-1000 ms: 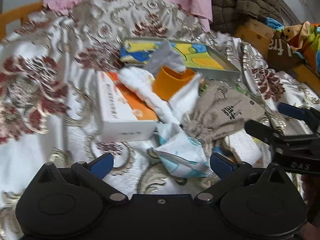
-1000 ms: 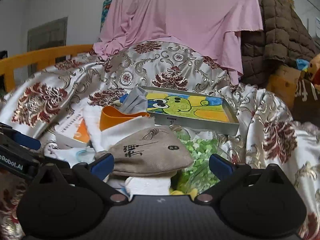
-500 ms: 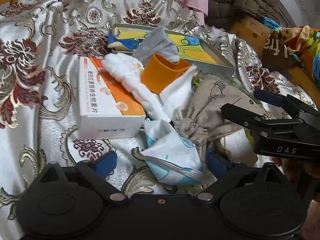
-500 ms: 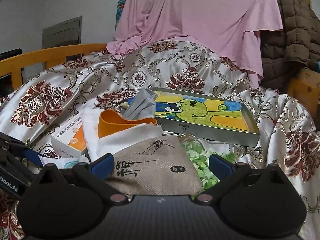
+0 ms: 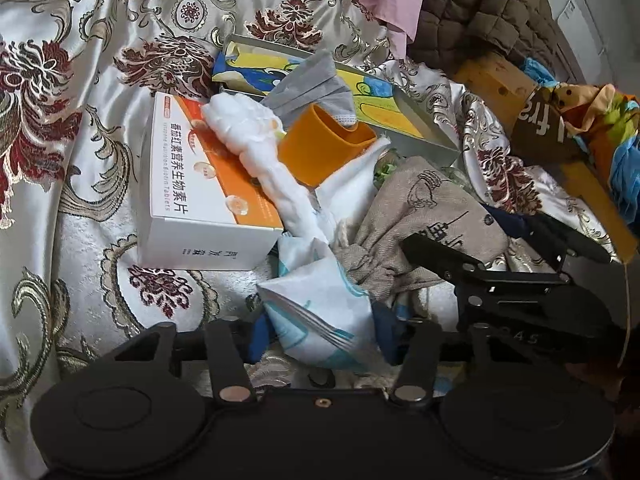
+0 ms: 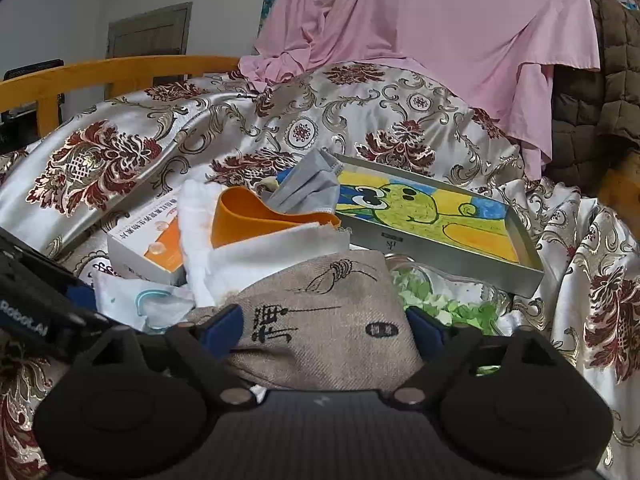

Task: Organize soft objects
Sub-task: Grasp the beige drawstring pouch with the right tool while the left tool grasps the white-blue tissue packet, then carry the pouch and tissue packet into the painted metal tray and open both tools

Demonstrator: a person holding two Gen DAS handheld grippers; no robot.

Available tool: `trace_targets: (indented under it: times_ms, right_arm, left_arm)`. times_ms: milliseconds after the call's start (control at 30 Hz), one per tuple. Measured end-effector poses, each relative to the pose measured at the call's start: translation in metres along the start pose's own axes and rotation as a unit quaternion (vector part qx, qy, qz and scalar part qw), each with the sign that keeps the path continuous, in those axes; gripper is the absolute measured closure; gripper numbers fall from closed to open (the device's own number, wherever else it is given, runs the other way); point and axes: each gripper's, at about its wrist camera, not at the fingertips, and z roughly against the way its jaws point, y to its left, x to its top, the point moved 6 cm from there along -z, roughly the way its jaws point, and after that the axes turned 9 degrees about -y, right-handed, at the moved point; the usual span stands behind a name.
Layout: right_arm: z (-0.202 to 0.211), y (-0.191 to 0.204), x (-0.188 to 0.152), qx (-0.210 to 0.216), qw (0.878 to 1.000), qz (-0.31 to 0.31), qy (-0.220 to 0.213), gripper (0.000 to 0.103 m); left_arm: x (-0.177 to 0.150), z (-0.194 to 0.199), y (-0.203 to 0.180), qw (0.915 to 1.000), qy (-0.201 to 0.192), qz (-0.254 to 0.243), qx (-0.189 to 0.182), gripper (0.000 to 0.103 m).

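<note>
A white and blue face mask point(image 5: 316, 304) lies crumpled at the near edge of the pile. My left gripper point(image 5: 322, 336) has it between its blue pads, which touch both sides while the jaws are closing. A beige linen pouch point(image 6: 320, 320) with black ink drawings lies just right of the mask. My right gripper point(image 6: 324, 330) straddles that pouch. Its jaws are closing with the pouch between them, and the pads stand at its sides without a clear squeeze. In the left wrist view one right finger lies across the pouch point(image 5: 420, 208).
An orange cup point(image 5: 324, 148), a fluffy white cloth point(image 5: 256, 136), a grey mask point(image 5: 312, 88) and a white and orange box point(image 5: 200, 200) are heaped on the flowered satin bedspread point(image 5: 80, 160). Behind them lies a cartoon-painted metal tray point(image 6: 440, 256), with a bag of green bits point(image 6: 440, 300) in front.
The left gripper came lower and nearer, and its jaws narrowed onto the white and blue mask. The right gripper slid forward over the beige pouch, and its jaws narrowed a little.
</note>
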Motion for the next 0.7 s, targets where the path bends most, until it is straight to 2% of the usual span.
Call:
trace_targets:
  times_ms: [200,267,400,467,700]
  right_arm:
    - [0.005,0.005,-0.003,0.004,1.0,0.013,0.008,0.035]
    - [0.005,0.007,-0.004,0.003,1.0,0.018,0.017,0.05]
    - [0.011,0.011,-0.005,0.001,1.0,0.025,0.017,0.068]
    - [0.017,0.013,-0.004,-0.002,0.999,0.033,0.013,0.084]
    - [0.043,0.022,0.006,-0.026,0.997,0.07,-0.027,0.088]
  left_arm:
    - [0.0,0.004,0.004,0.9997,-0.004,0.022,0.0,0.053]
    - [0.001,0.006,0.006,0.9994,-0.007,0.033,0.001,0.053]
    - [0.0,0.017,0.004,0.9988,-0.02,0.045,0.002,0.054]
    - [-0.001,0.025,0.002,0.9986,-0.03,0.044,0.001,0.054]
    - [0.0,0.057,-0.01,0.9965,-0.081,0.022,0.001,0.054]
